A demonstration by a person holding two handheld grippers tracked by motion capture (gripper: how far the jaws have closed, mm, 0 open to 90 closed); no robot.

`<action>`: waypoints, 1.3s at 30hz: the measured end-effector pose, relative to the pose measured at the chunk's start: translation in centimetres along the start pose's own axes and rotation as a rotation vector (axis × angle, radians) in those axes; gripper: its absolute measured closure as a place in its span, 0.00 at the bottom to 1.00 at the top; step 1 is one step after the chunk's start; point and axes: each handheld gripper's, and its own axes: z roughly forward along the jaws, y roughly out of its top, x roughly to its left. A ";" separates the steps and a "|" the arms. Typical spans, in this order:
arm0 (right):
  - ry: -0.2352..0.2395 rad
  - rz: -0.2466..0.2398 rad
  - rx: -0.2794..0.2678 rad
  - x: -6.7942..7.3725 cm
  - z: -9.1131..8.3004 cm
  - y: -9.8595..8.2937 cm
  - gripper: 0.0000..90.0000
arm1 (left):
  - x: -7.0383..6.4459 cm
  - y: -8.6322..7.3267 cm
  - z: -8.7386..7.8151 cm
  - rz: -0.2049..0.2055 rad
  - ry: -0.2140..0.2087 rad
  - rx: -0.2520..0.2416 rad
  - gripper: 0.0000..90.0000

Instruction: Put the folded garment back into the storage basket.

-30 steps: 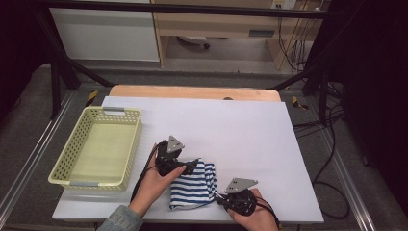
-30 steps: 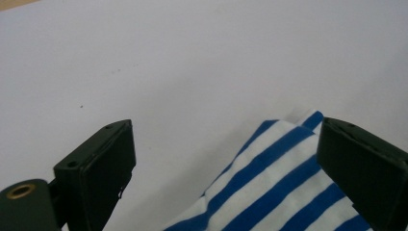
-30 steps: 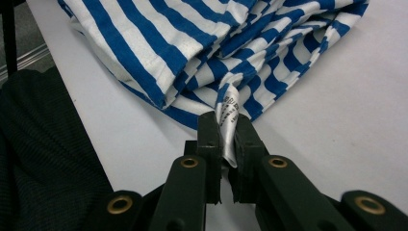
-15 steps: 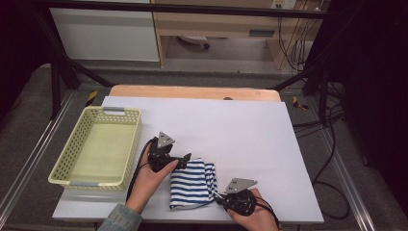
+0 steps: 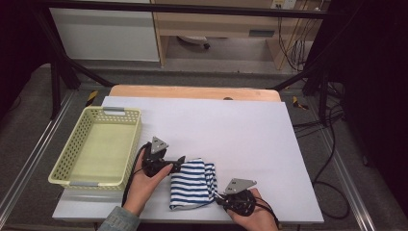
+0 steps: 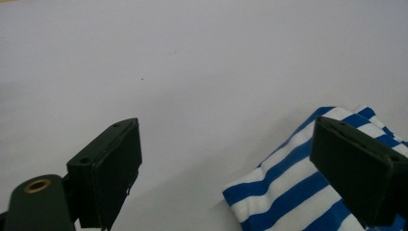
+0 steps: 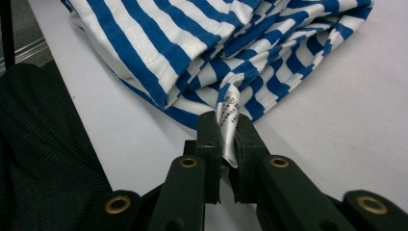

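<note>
A folded blue-and-white striped cloth lies near the table's front edge. My left gripper rests at the cloth's upper left corner. In the left gripper view the left gripper is open, with the cloth lying just inside its right-hand jaw and bare table between the jaws. My right gripper sits at the cloth's right side. In the right gripper view the right gripper is shut on the white care label that sticks out of the cloth.
A yellow-green plastic basket with nothing in it stands at the left on the white tabletop. The table's front edge runs close below both hands. A dark sleeve lies left of the right gripper.
My left gripper has drawn back to the left, off the cloth's top edge. The cloth lies flat where it was. The right gripper has stayed put.
</note>
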 end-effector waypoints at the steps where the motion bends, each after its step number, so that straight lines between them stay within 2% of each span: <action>1: -0.002 -0.002 0.000 0.0 0.0 0.0 0.93 | 0.1 -0.1 0.0 -0.002 -0.004 0.003 0.12; 3: -0.003 0.001 0.002 0.0 0.0 0.0 0.93 | 0.1 -0.2 0.1 -0.020 -0.015 0.015 0.13; 5: -0.004 0.002 0.003 0.1 0.0 0.0 0.93 | 0.2 -0.2 -0.1 -0.031 -0.007 0.022 0.15; 10: -0.002 0.004 0.002 0.0 0.0 0.0 0.93 | -0.1 0.0 -0.4 -0.014 -0.006 0.011 0.24; 11: -0.002 0.005 0.002 0.0 0.0 0.0 0.93 | -0.1 0.0 -0.5 -0.009 -0.005 0.014 0.32; 12: -0.002 0.005 0.002 0.0 0.0 0.0 0.93 | -0.1 -0.1 -0.6 -0.005 -0.009 0.014 0.32; 13: -0.004 0.003 0.002 0.0 0.0 0.0 0.93 | 0.1 -0.1 -0.7 -0.010 -0.019 0.012 0.45; 14: -0.002 0.006 0.002 0.0 0.0 0.0 0.93 | 0.1 -0.2 -0.8 -0.012 -0.020 0.014 0.46; 20: -0.005 -0.005 0.006 0.1 0.0 0.1 0.93 | 0.1 -1.0 -0.3 -0.011 -0.018 0.040 0.50; 21: -0.002 -0.003 0.004 0.0 0.0 0.1 0.93 | -0.1 -1.2 0.1 0.008 -0.010 0.063 0.51; 26: -0.008 -0.006 0.003 0.1 0.0 0.1 0.93 | 0.0 -1.8 0.9 0.026 0.012 0.102 0.50; 27: -0.005 -0.004 0.005 0.1 0.0 0.1 0.93 | 0.1 -2.1 1.2 0.014 0.003 0.113 0.50; 31: -0.009 -0.004 0.004 0.1 0.1 0.1 0.93 | 0.1 -2.3 1.4 0.008 -0.024 0.118 0.53; 33: -0.003 -0.002 0.006 0.0 0.0 0.1 0.93 | 0.1 -2.3 1.3 0.006 -0.043 0.117 0.61; 34: -0.002 0.000 0.006 0.0 0.0 0.1 0.93 | -0.1 -2.4 1.2 -0.008 -0.071 0.119 0.64; 35: -0.001 0.002 0.004 0.0 0.0 0.1 0.93 | -0.1 -2.4 1.2 -0.008 -0.071 0.119 0.69; 36: -0.002 0.002 0.004 0.0 0.0 0.1 0.93 | -0.3 -2.5 1.2 -0.021 -0.108 0.118 0.76; 37: 0.000 0.002 0.002 0.0 0.0 0.0 0.93 | -0.3 -2.5 1.2 -0.021 -0.108 0.118 0.82; 39: 0.001 0.002 0.001 0.0 0.0 0.0 0.93 | -0.6 -2.5 1.2 -0.007 -0.112 0.112 0.87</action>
